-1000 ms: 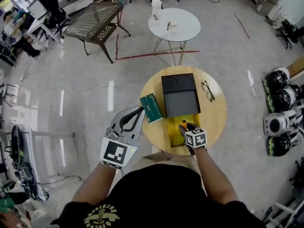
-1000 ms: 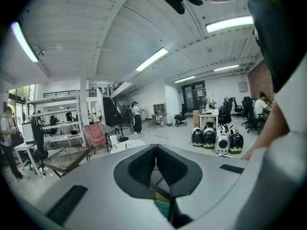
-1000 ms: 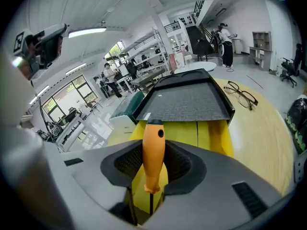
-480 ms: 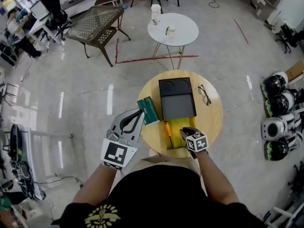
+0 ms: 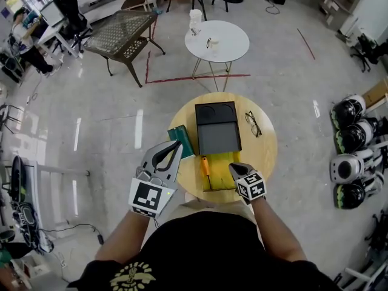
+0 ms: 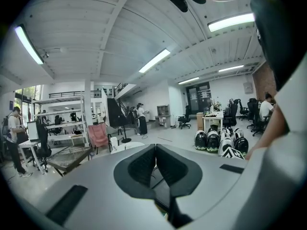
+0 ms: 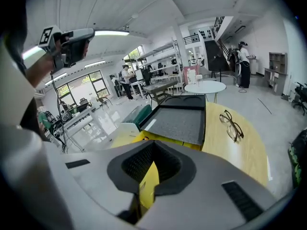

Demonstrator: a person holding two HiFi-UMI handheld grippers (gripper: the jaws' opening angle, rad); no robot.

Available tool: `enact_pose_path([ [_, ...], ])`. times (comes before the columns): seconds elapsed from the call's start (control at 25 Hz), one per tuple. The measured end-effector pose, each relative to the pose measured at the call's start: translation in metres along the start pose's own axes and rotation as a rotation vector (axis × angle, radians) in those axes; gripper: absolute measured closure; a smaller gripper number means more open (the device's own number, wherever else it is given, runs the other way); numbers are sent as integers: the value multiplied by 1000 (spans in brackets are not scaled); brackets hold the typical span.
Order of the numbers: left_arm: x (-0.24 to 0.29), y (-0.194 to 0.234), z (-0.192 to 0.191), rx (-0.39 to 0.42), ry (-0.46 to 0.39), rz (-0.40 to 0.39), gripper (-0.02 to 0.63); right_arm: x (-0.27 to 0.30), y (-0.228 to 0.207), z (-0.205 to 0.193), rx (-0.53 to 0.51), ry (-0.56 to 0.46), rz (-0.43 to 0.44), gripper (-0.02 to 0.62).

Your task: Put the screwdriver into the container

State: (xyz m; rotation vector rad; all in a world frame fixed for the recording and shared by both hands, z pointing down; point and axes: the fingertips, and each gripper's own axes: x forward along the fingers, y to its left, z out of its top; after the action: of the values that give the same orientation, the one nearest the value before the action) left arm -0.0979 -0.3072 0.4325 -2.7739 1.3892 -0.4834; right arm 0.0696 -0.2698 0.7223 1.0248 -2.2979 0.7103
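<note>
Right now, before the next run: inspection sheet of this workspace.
surface: round wooden table, bare wood at its right side.
job's things: screwdriver lies inside the yellow container, along its left side.
clutter: black tray at the container's far end; green box left of it; glasses right of it.
grippers: left gripper shut, empty, at the table's left edge; right gripper jaws have just closed, nothing between them, by the container's near right corner.
cables: none on the table; one cable on the floor, left.
surroundings: white round table, mesh table, helmets on the floor.
</note>
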Motion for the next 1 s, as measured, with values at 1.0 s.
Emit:
enact_pose_path([
  [1.0, 34, -38, 28, -56, -41, 141, 588, -103, -11, 121, -103, -223, 143, 581],
])
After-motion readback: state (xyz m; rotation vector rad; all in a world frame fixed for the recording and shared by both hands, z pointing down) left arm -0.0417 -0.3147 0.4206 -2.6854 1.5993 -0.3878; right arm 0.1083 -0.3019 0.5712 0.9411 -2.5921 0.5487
